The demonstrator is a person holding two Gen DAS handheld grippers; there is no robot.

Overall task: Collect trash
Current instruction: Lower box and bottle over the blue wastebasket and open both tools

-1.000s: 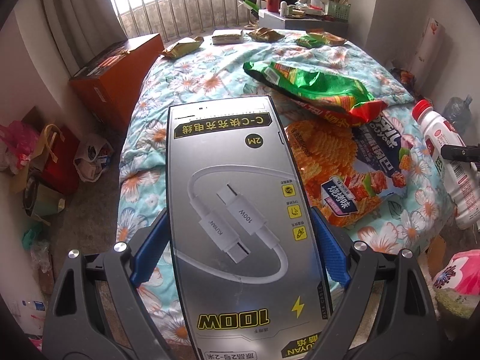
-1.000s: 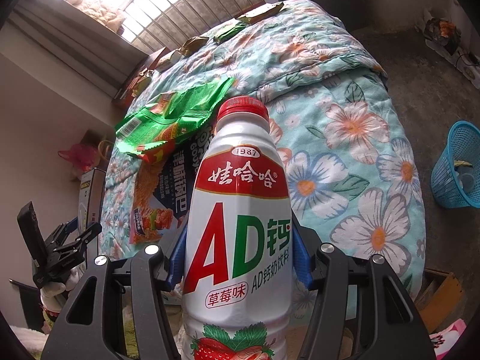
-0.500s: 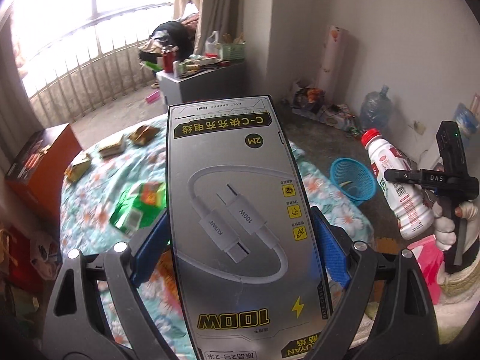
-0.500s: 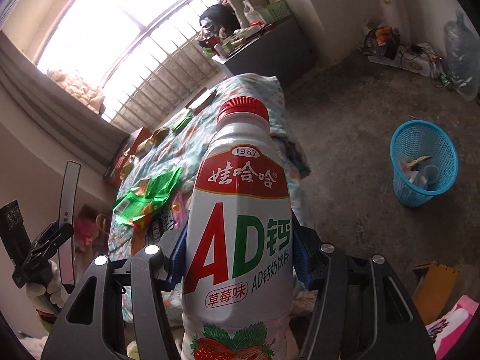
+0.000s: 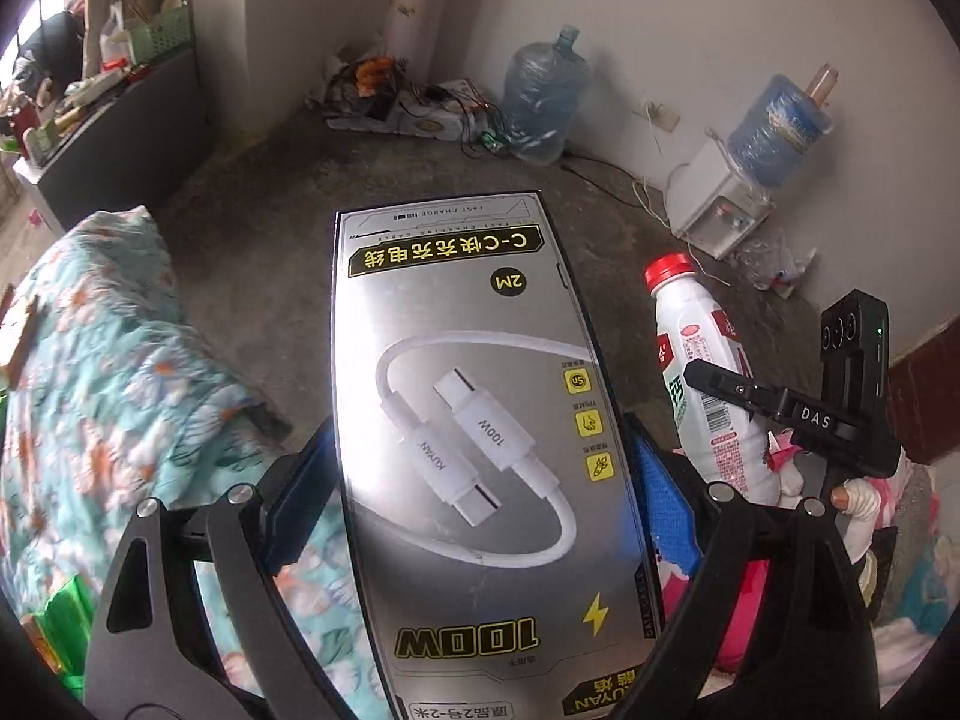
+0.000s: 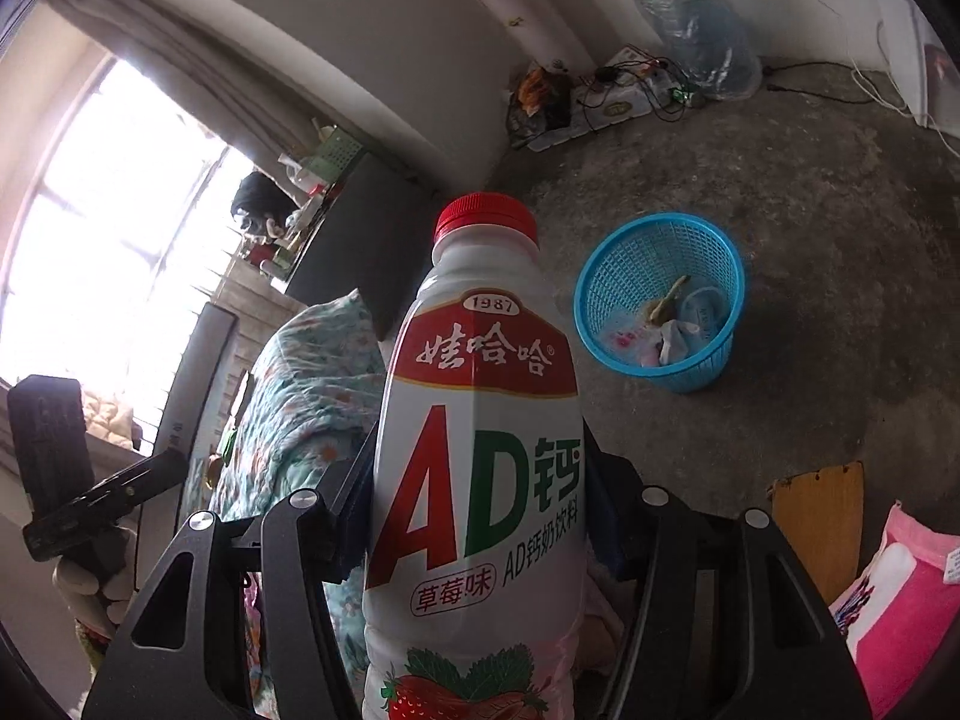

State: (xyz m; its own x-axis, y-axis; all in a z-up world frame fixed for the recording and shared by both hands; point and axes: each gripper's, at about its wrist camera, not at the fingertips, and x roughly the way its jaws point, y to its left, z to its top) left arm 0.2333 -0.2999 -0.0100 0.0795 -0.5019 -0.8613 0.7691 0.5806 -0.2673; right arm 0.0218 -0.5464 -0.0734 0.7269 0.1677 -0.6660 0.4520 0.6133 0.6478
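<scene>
The left gripper (image 5: 480, 480) clamps a silver cable box (image 5: 474, 432) between its blue pads, the box standing upright and filling the middle of the view. To the right, the right gripper (image 5: 750, 396) grips a white drink bottle (image 5: 696, 372) with a red cap. A floral bedspread (image 5: 120, 372) lies at left. Two large water jugs (image 5: 540, 96) stand against the far wall.

Cable box (image 5: 480, 450) between left gripper (image 5: 480, 492) fingers, bed (image 5: 108, 372) left, bottle (image 5: 702, 378) right; basket (image 6: 660, 300) on floor right of bottle, jug (image 6: 690, 18) far behind.
</scene>
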